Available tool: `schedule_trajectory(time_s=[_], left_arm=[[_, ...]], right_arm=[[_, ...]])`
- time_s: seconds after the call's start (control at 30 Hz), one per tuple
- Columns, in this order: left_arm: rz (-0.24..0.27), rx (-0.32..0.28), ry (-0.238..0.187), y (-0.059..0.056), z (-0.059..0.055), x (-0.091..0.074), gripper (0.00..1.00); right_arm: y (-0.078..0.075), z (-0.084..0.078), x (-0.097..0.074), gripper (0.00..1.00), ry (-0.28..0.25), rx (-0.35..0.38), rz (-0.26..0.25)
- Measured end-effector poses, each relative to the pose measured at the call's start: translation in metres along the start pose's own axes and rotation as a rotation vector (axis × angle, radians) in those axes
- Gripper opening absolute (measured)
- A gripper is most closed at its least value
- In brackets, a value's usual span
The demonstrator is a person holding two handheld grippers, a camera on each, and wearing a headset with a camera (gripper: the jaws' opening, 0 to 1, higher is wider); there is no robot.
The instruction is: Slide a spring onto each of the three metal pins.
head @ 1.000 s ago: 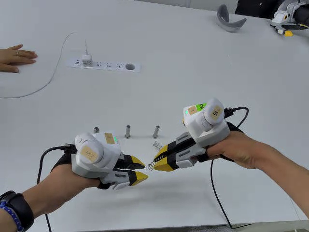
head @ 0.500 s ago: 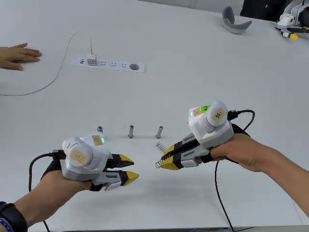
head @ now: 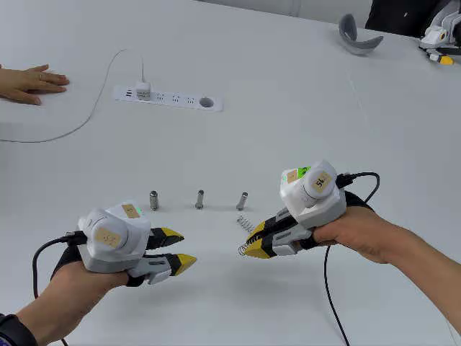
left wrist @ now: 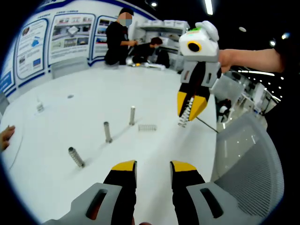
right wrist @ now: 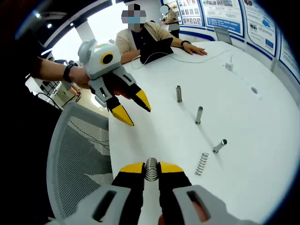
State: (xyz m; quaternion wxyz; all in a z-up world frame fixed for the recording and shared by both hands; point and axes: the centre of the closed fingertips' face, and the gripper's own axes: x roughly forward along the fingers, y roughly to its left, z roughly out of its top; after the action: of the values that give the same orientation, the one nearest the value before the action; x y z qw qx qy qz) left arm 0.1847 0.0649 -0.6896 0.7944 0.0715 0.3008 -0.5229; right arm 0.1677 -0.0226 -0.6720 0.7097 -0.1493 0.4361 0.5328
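Three metal pins stand in a row on the white table: the left pin [head: 153,200] wears a spring, while the middle pin [head: 199,199] and right pin [head: 243,201] are bare. A loose spring [head: 245,223] lies just in front of the right pin. My right gripper [head: 248,249] is shut on another spring [right wrist: 151,168], held above the table near the front. My left gripper [head: 180,250] hovers open and holds nothing, a hand's width left of the right one. In the left gripper view the right gripper [left wrist: 191,104] hangs with its spring [left wrist: 184,115] pointing down.
A white power strip [head: 168,98] with a plugged charger and cable lies at the back left. A person's hand [head: 32,79] rests at the left edge. A grey curved object [head: 360,36] sits at the back right. People stand or sit beyond the table in the gripper views.
My left gripper has drawn back to the left, away from the spring in the right gripper. The right gripper keeps its hold on the spring.
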Motion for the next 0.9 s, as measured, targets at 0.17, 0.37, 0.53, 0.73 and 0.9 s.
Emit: schedule_trajectory(time_s=[0.17, 0.37, 0.53, 0.73, 0.9], left_arm=[[0.038, -0.018, -0.001, 0.011, -0.003, -0.003, 0.34], [0.071, -0.037, -0.011, 0.020, -0.003, -0.006, 0.37], [0.103, -0.057, -0.016, 0.028, -0.005, -0.009, 0.42], [0.140, -0.078, -0.019, 0.034, -0.007, -0.012, 0.48], [0.170, -0.098, -0.027, 0.042, -0.009, -0.017, 0.52]], right_arm=[[-0.010, 0.002, 0.001, 0.12, 0.010, -0.002, -0.020], [-0.023, 0.008, 0.002, 0.12, 0.021, -0.011, -0.038], [-0.035, 0.016, 0.005, 0.12, 0.038, -0.031, -0.047], [-0.053, 0.028, 0.010, 0.12, 0.051, -0.045, -0.059], [-0.063, 0.038, 0.016, 0.12, 0.062, -0.064, -0.065]])
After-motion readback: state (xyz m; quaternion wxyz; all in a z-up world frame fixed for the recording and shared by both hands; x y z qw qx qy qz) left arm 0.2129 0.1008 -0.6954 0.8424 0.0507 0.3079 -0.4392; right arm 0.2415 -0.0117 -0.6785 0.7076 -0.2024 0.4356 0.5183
